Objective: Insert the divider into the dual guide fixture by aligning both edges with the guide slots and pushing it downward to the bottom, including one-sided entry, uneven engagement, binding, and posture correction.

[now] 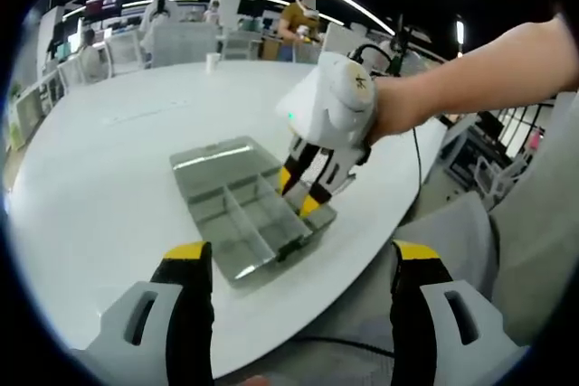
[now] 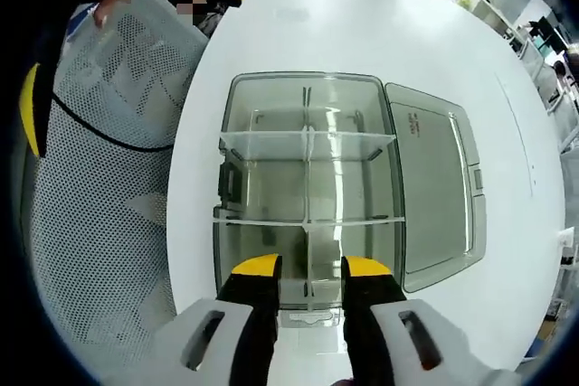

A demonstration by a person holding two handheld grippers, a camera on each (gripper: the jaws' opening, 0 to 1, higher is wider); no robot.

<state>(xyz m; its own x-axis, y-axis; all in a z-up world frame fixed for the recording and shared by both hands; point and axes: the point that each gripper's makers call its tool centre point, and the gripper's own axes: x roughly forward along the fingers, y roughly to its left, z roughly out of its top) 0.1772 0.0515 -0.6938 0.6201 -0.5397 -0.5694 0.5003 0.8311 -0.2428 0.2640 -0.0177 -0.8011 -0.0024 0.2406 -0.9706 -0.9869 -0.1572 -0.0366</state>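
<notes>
Counter: white, rounded counter (image 1: 99, 187) in an open office under ceiling strip lights.
Left gripper: left gripper (image 1: 300, 268) hangs at the near edge, jaws spread wide, holding nothing.
Right gripper: right gripper (image 2: 308, 270) poised over the box's near end, jaws close together; whether they pinch a divider edge I cannot tell.
Fixture: clear plastic box (image 2: 237, 88), lid (image 2: 434, 187) lying open beside it, near the counter's edge.
Divider: thin clear divider (image 2: 308, 220) standing across the box, another strip beyond it.
Handling: probably light, stiff, slick, somewhat brittle; best taken by the top edge at mid-span, so both ends enter their slots evenly.
Room: desks, screens and people far beyond the counter.
</notes>
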